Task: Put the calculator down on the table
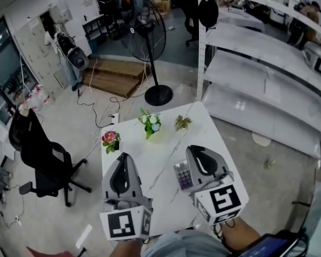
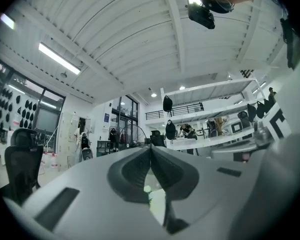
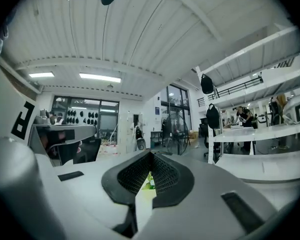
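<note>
Calculator (image 1: 182, 174) flat on the white table (image 1: 150, 165), keys up, seen in the head view just beside the right gripper (image 1: 195, 150), jaws closed tip to tip on nothing. Left gripper (image 1: 123, 156) likewise pressed together and empty, well apart from the device. Put-down seemingly made, so best to finish cleanly: hold both tools clear of the keys, check for a stable rest away from the table edge, and avoid sweeping over the small flower pots (image 1: 150, 123) farther back.
</note>
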A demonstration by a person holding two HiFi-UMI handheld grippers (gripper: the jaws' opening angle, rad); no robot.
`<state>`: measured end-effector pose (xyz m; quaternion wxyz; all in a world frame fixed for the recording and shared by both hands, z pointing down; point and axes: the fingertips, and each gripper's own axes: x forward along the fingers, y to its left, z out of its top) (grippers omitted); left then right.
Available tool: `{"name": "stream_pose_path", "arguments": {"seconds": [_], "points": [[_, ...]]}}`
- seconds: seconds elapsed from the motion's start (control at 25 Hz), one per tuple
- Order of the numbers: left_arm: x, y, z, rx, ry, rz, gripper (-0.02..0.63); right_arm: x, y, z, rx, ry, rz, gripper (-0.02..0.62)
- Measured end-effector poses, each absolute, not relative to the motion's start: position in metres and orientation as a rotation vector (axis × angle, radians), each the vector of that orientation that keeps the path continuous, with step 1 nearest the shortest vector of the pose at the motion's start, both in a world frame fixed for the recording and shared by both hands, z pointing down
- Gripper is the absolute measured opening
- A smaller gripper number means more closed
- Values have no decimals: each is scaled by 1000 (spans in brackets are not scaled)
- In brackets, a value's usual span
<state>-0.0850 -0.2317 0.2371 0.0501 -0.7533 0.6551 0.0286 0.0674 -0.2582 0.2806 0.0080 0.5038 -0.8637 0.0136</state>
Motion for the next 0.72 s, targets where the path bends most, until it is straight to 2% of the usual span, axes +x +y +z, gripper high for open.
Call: {"name": "stream_pose_path", "arguments": {"seconds": [0.36, 0.72], "points": [[-82, -228, 233, -2282, 1988, 105, 8, 68, -251, 265, 1588, -2718, -99, 12], [-77, -229, 236, -2297, 1970, 92, 8, 69, -252, 267, 1601, -2724, -78, 12]]}}
